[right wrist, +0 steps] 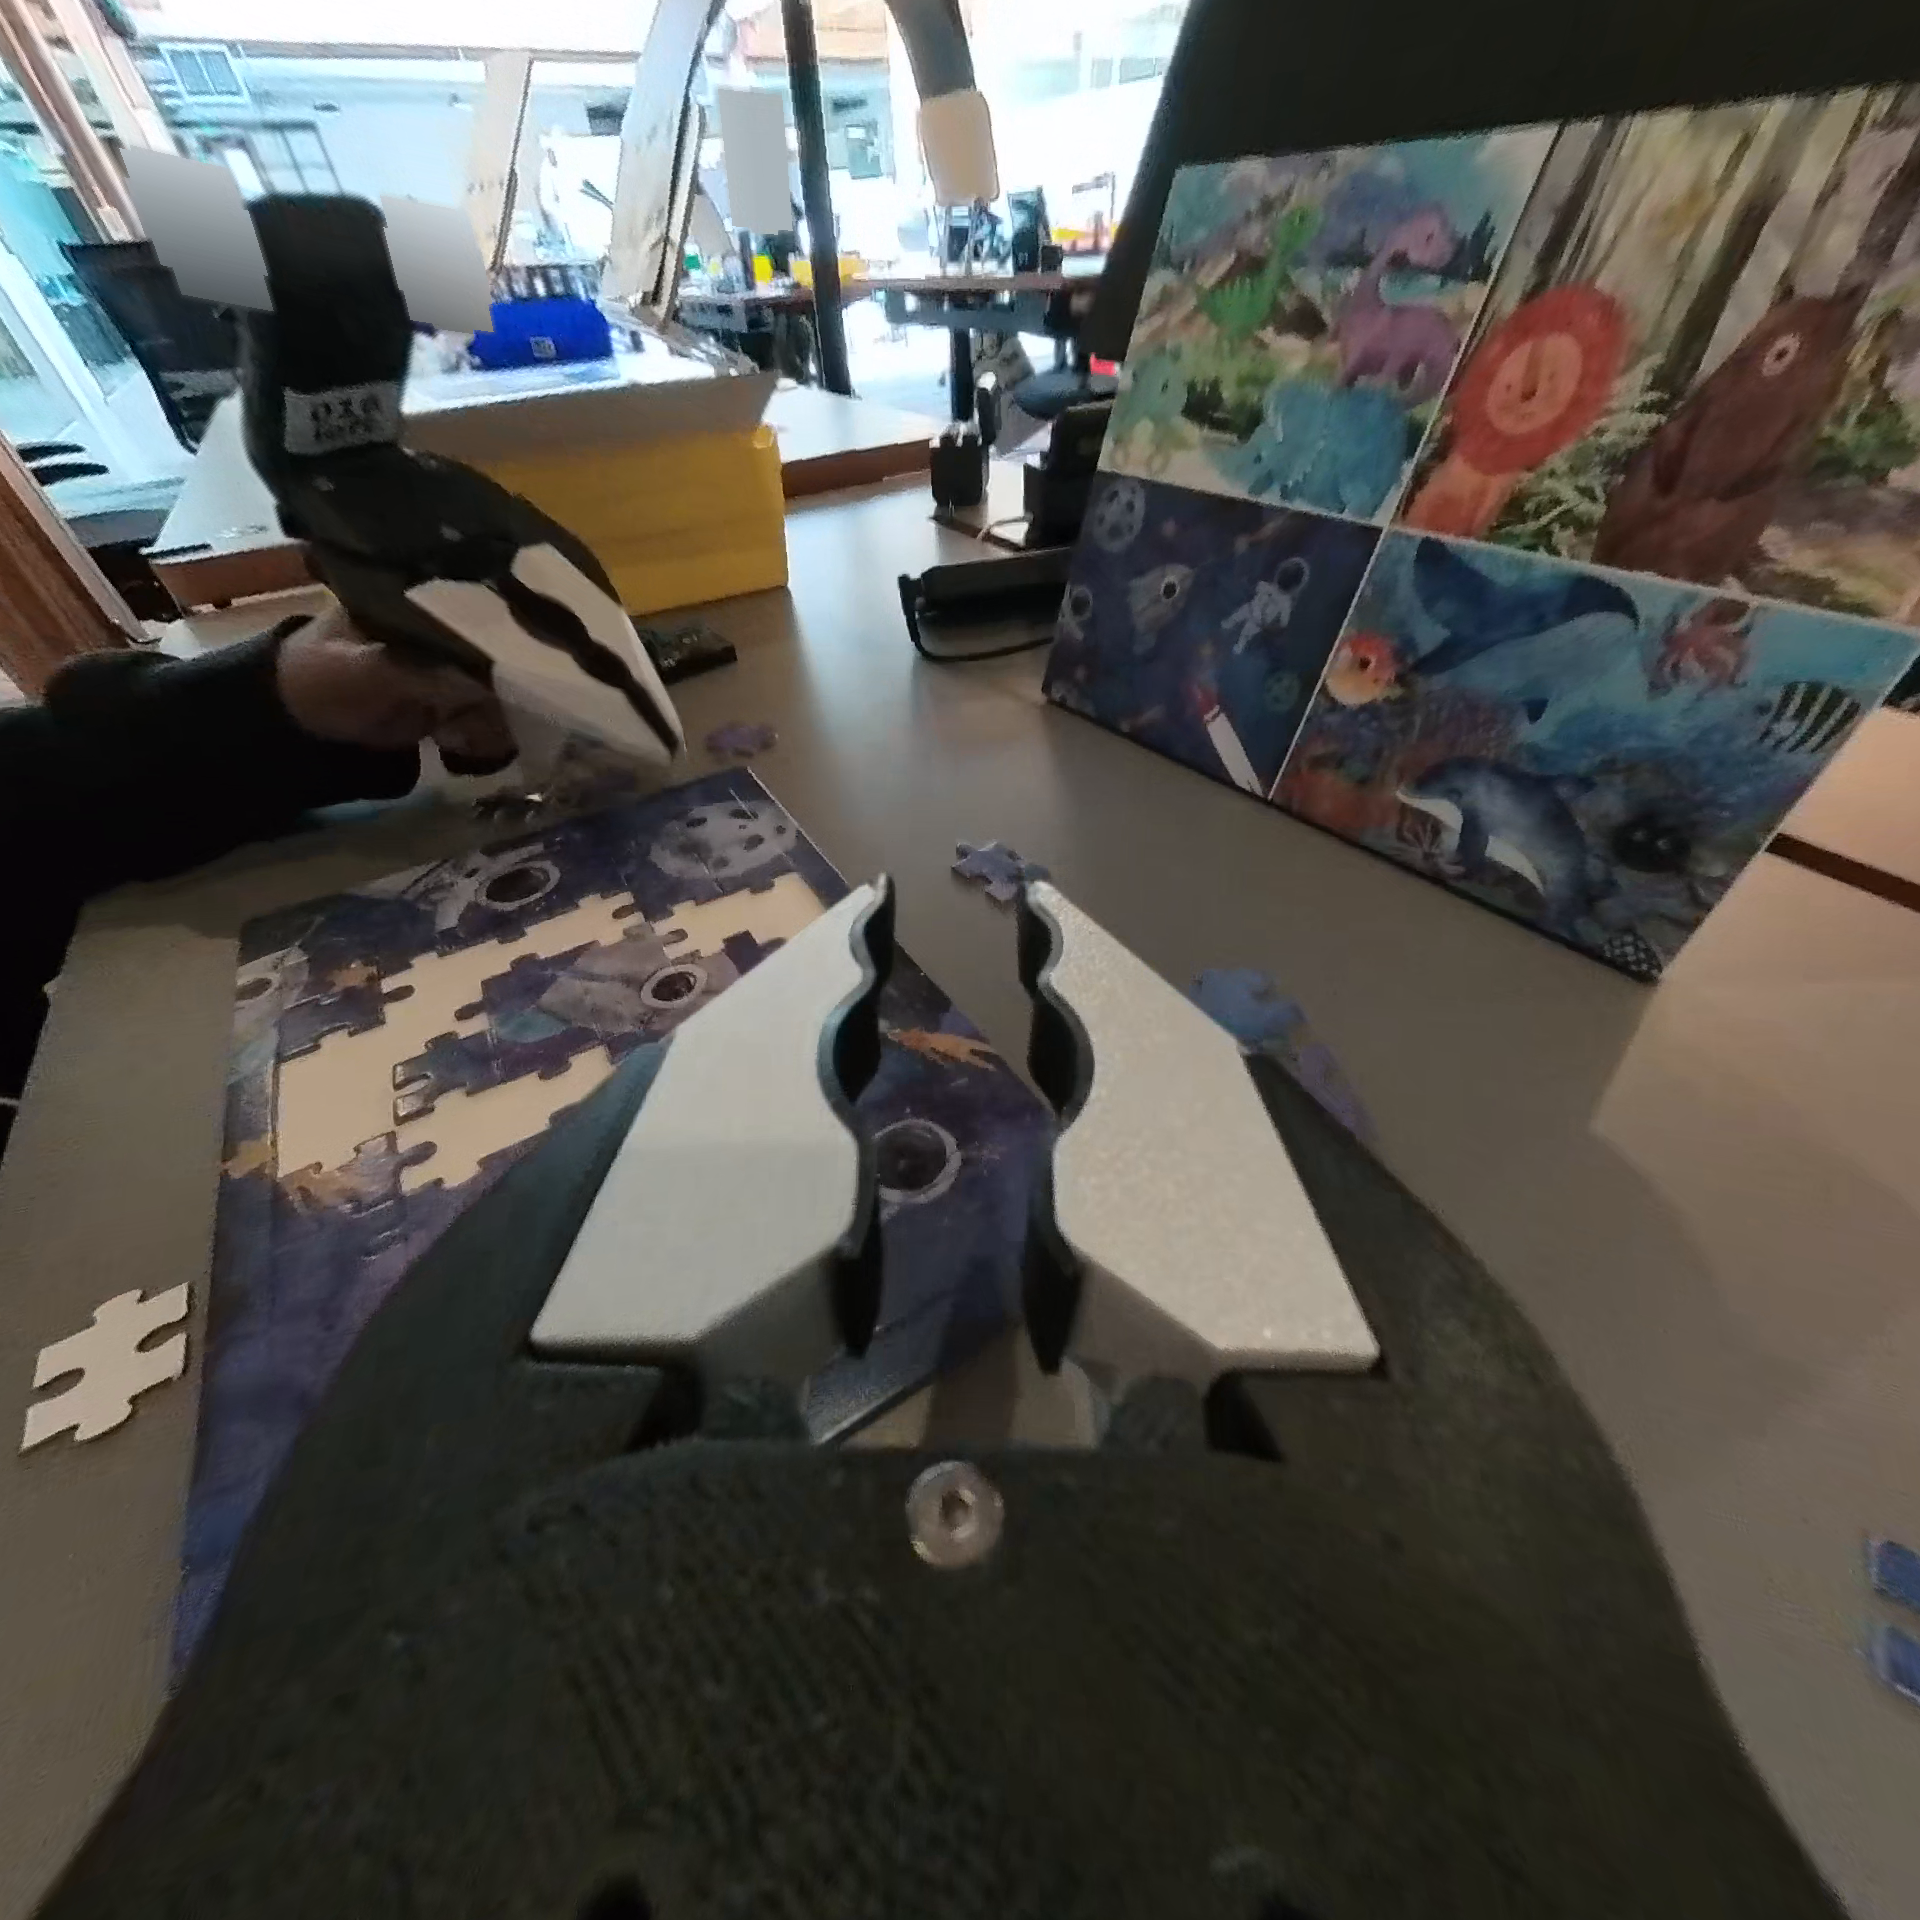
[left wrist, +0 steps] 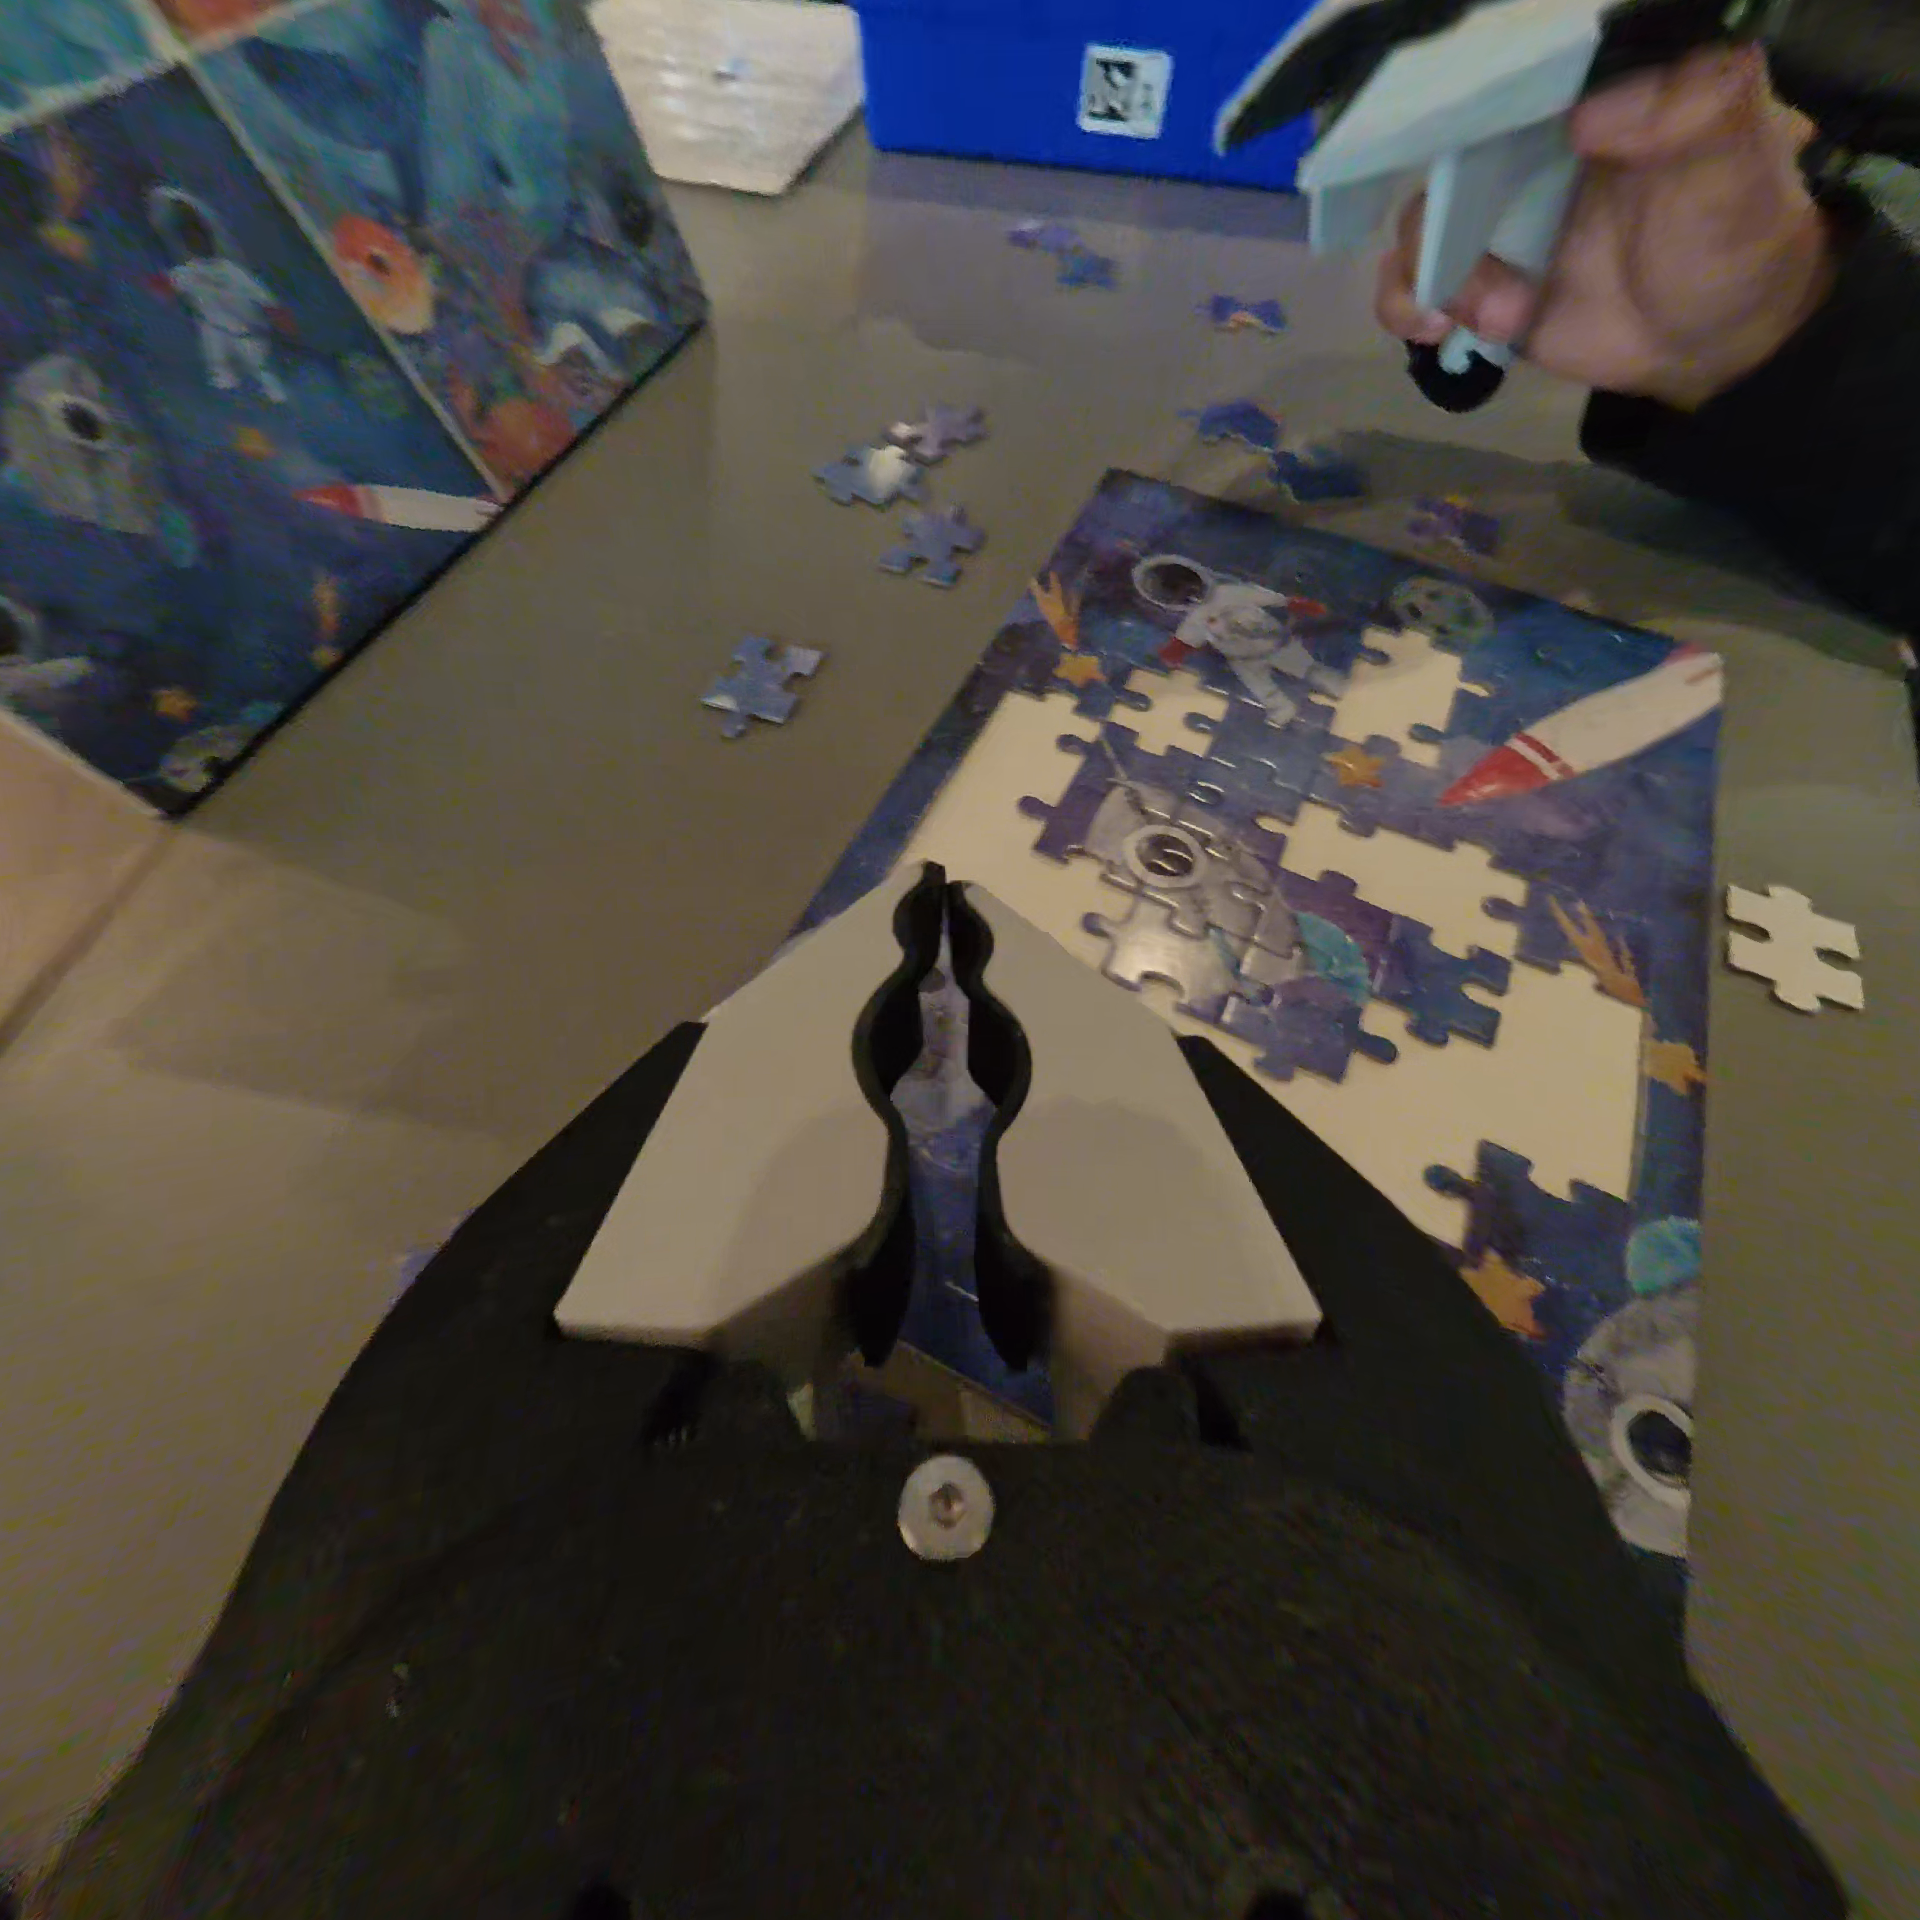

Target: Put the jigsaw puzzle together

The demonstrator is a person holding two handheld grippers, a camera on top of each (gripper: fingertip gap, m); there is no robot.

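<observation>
The space-themed cardboard jigsaw puzzle (left wrist: 1351, 831) lies flat on the grey table (left wrist: 468, 987), partly assembled, between my two grippers.

White gaps show in the puzzle's middle, around a joined cluster of dark blue pieces with a grey porthole. My left gripper (left wrist: 940, 883) hovers over its near corner with the fingers pressed together and nothing between them. My right gripper (right wrist: 956, 904) is held above the opposite side, its fingers spread apart and empty. One white, face-down puzzle piece (left wrist: 1792, 948) sits on the table just beside the puzzle's edge. Several loose blue puzzle pieces (left wrist: 904, 473) are scattered on the table beyond the puzzle. The illustrated cardboard puzzle box (right wrist: 1455, 540) stands well apart on the far side of them, and a blue plastic bin (left wrist: 1039, 94) sits farther back.
</observation>
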